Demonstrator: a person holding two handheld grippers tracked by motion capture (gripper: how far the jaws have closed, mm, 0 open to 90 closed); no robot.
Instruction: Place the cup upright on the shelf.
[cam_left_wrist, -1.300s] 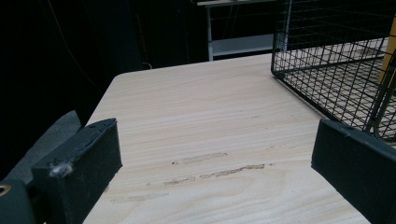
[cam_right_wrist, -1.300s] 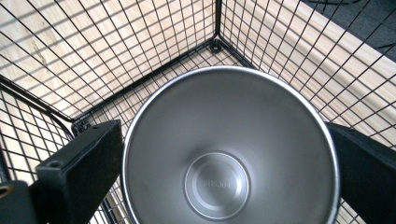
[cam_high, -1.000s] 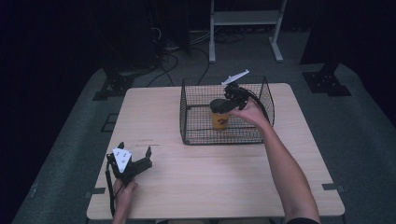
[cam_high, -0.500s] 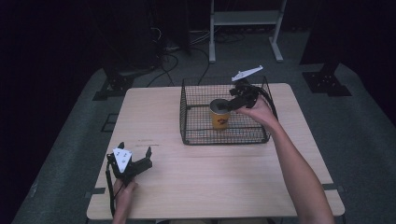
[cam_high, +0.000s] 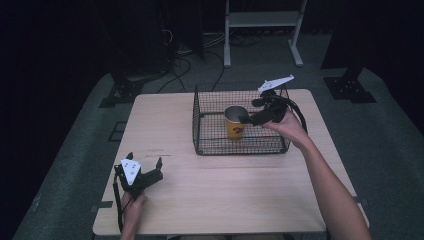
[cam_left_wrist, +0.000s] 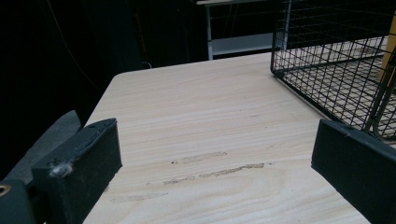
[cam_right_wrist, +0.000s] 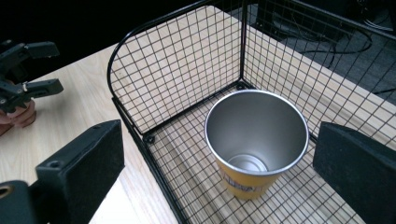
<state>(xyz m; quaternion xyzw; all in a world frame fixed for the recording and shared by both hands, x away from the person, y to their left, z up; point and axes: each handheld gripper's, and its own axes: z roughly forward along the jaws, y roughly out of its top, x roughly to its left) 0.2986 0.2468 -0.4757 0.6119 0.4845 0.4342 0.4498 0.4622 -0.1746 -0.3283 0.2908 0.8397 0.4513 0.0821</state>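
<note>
**Cup set down in the basket, right jaws now clear of it**

The left gripper (cam_high: 145, 176) rests on the table (cam_high: 230, 200) near its front left corner, jaws wide apart and empty, unmoved. Further right, the yellow cup (cam_high: 235, 121) stands upright inside the wire basket (cam_high: 200, 135). A second ago the right gripper (cam_high: 255, 117) was at the cup; now it has drawn back over the basket's right side, jaws spread wide, holding nothing. The placing looks done
</note>
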